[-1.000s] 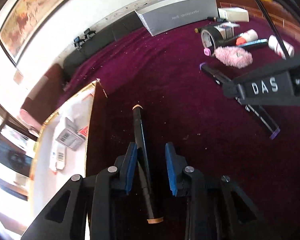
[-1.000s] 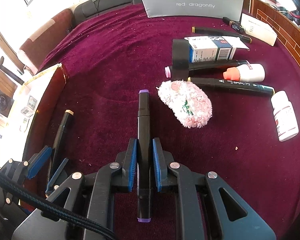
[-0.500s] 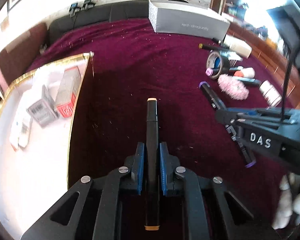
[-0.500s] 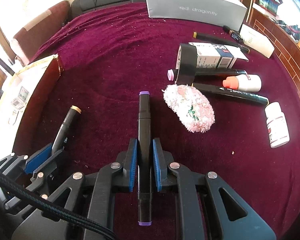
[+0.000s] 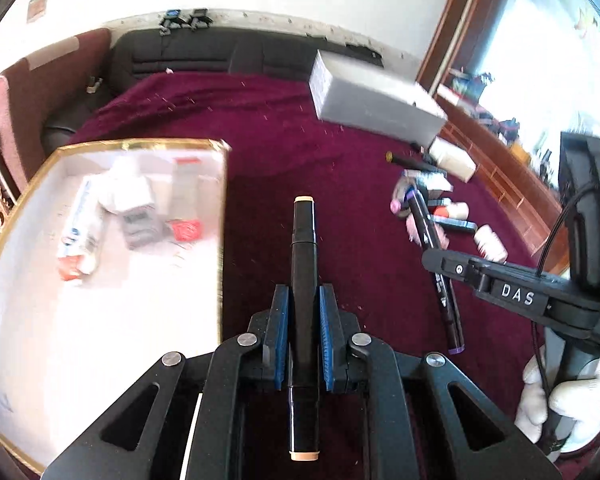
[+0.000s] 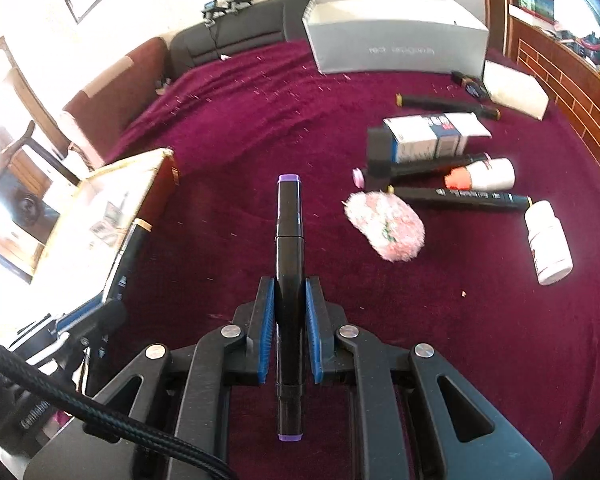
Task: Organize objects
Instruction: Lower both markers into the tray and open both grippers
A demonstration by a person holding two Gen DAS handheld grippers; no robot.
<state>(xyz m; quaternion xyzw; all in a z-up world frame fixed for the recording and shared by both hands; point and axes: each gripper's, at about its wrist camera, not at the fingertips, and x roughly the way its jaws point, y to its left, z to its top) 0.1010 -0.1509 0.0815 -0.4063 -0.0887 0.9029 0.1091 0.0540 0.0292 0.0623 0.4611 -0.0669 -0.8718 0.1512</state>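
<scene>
My left gripper point(image 5: 303, 320) is clamped on a slim black marker with tan caps point(image 5: 303, 264) — gold-rimmed box point(image 5: 140, 145) at ten o'clock. Right gripper point(image 6: 289, 304) squeezes the purple-capped marker point(image 6: 289, 240) above plush maroon cloth point(image 6: 440, 320) — fuzzy pink puff point(image 6: 384, 226) at two.

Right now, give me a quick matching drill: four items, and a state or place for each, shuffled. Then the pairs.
Items:
1. purple-capped marker
2. tan-capped marker
3. pink fluffy pad
4. white bottle

States:
A. lying on the red cloth, far right
B. held in the left claw
C. held in the right claw
D. lying on the cloth just left of a black marker

Pairs: 1-C, 2-B, 3-D, 4-A
</scene>
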